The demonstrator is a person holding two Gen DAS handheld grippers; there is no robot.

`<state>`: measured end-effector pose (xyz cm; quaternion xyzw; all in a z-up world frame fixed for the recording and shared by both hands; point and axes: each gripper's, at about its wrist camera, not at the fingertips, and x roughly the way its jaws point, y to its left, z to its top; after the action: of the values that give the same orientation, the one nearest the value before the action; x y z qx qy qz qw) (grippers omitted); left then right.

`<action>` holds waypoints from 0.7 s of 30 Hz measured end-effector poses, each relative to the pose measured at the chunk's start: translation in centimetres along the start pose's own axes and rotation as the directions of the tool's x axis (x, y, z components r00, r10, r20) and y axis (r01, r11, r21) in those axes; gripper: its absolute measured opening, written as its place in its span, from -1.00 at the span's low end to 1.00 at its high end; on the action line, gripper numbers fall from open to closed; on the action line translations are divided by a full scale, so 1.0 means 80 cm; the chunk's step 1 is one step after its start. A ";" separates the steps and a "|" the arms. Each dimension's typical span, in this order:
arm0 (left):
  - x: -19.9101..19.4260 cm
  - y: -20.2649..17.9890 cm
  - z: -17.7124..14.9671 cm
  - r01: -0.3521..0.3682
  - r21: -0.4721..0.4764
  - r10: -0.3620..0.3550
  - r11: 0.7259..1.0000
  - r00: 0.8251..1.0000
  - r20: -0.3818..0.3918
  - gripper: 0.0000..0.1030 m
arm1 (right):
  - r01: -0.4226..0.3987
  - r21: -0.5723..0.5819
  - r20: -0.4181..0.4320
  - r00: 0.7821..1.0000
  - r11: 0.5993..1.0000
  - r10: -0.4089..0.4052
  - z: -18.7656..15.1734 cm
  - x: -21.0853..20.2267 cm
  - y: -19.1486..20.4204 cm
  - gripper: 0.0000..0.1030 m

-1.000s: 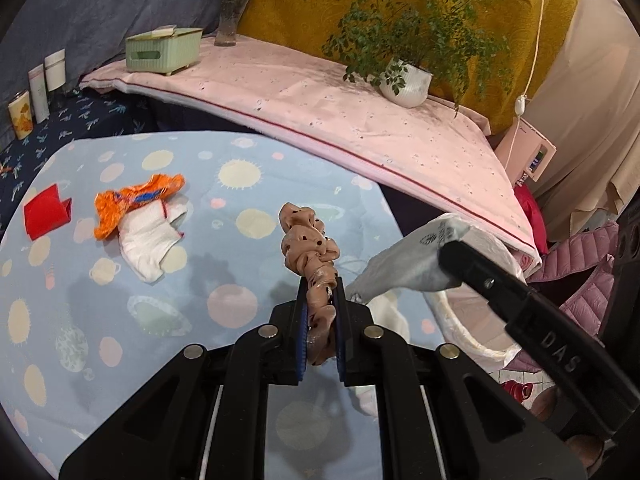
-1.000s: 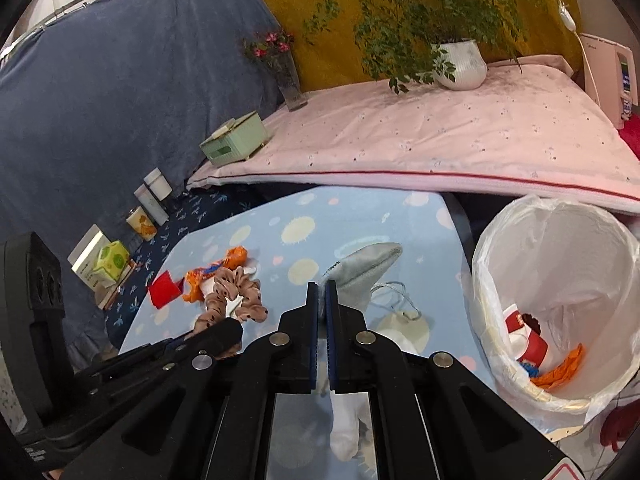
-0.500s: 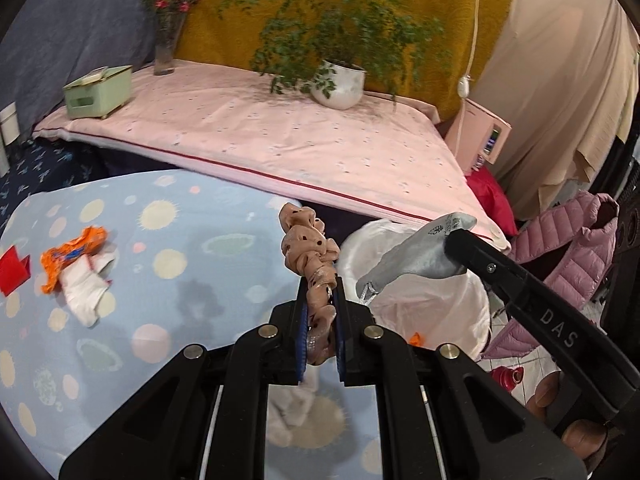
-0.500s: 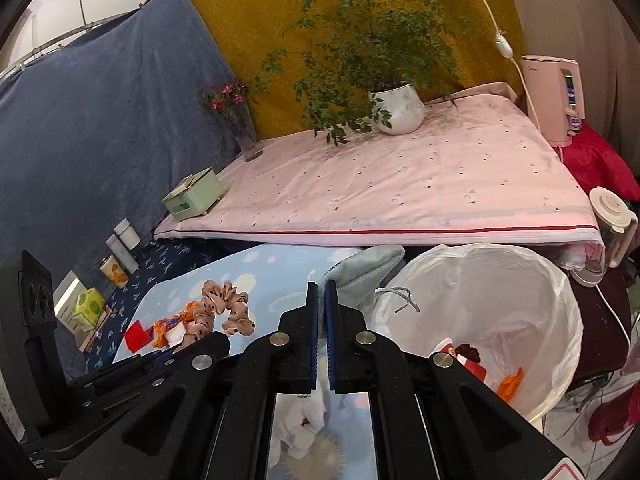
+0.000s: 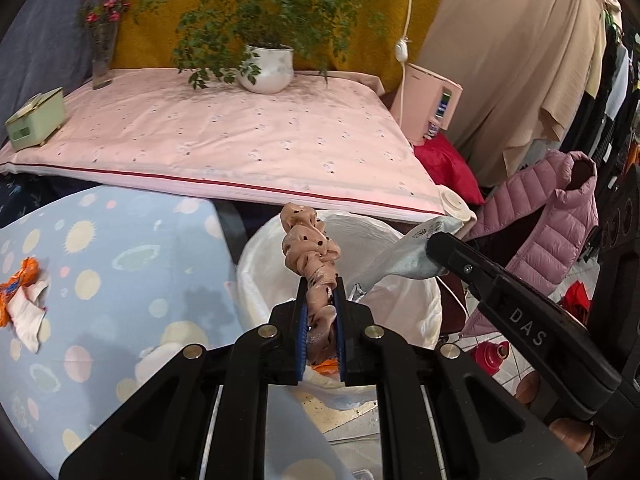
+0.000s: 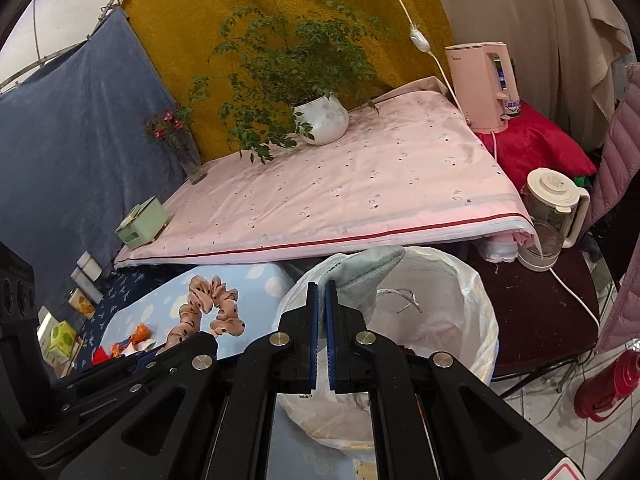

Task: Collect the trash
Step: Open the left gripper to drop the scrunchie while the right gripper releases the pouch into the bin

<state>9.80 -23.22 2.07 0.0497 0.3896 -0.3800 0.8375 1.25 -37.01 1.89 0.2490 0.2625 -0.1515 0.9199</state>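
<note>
My left gripper [image 5: 320,292] is shut on a pink dotted scrunchie [image 5: 308,248] and holds it above the white-lined trash bin [image 5: 416,312]. The scrunchie also shows in the right wrist view [image 6: 208,304]. My right gripper [image 6: 321,292] is shut on a grey sock [image 6: 364,272], held over the bin [image 6: 472,320]; the sock also shows in the left wrist view [image 5: 404,260]. An orange wrapper [image 5: 16,280] and a white cloth [image 5: 28,312] lie on the blue dotted table [image 5: 120,272].
A pink-covered bed [image 5: 224,148] with a potted plant [image 5: 266,68], a vase [image 5: 102,56] and a green box [image 5: 34,120] stands behind. A pink jacket [image 5: 548,232], a kettle [image 6: 552,216] and a red bottle [image 6: 608,384] are to the right of the bin.
Both grippers have swung right from over the table to above the bin, carrying the scrunchie and the sock. The wrapper and cloth stay on the table.
</note>
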 end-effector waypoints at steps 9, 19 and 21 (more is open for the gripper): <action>0.027 -0.010 0.001 -0.007 -0.023 0.007 1.000 1.000 -0.029 -0.32 | 0.031 0.029 -0.016 0.999 0.999 -0.031 -0.003 0.008 -0.032 -0.84; 0.033 0.007 -0.004 -0.051 -0.045 0.049 0.998 0.998 -0.039 -0.22 | 0.042 0.026 -0.022 0.999 0.999 -0.041 -0.004 0.016 -0.035 -0.74; 0.032 0.015 -0.008 -0.059 -0.053 0.057 0.997 0.997 -0.044 -0.22 | 0.042 0.028 -0.034 0.999 0.999 -0.041 -0.010 0.018 -0.036 -0.73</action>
<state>11.26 -23.67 -0.43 0.0463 0.4161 -0.3438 0.8406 0.92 -39.16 -0.61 0.2591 0.2808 -0.1702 0.9083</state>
